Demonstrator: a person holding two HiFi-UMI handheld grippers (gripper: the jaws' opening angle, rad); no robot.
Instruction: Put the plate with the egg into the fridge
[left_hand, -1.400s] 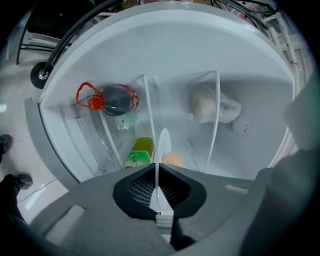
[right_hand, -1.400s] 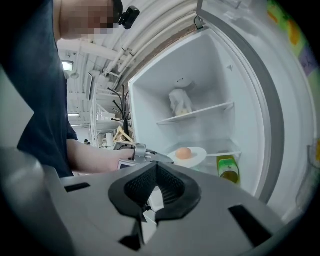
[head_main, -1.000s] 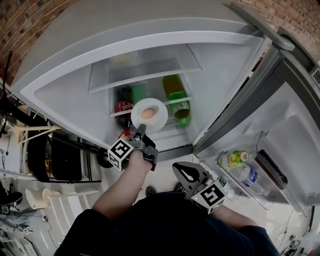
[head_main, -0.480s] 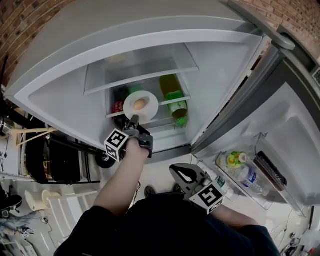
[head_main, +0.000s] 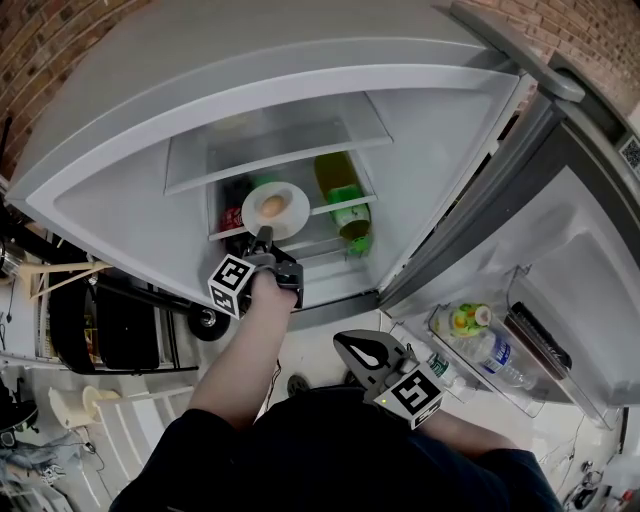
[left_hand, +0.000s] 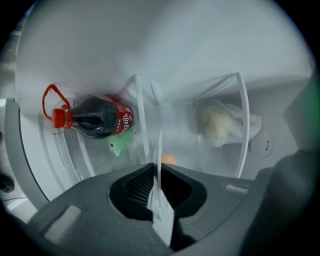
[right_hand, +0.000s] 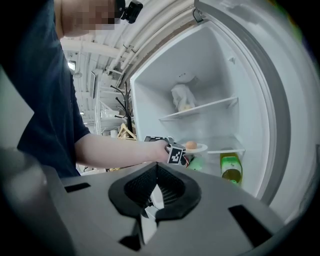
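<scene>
A white plate (head_main: 285, 222) carrying a brown egg (head_main: 271, 206) hovers inside the open fridge (head_main: 130, 200), at the level of the glass shelf with the bottles. My left gripper (head_main: 262, 238) pinches its near rim. In the left gripper view the plate (left_hand: 159, 150) runs edge-on between the jaws, which are opening while still touching it, and the egg (left_hand: 168, 159) peeks over them. The right gripper view shows the plate (right_hand: 201, 148) and egg (right_hand: 190, 145) from the side. My right gripper (head_main: 352, 345) hangs shut and empty in front of the fridge.
A dark cola bottle (left_hand: 95, 120) with a red cap lies on the shelf left of the plate. A green bottle (head_main: 348, 205) lies to its right. A pale bag (left_hand: 220, 122) sits on the upper shelf. The open door (head_main: 570, 260) at right holds bottles (head_main: 480, 335) in its rack.
My left gripper has carried the plate with the egg deeper into the fridge, up and to the left in the head view. The right gripper has barely moved.
</scene>
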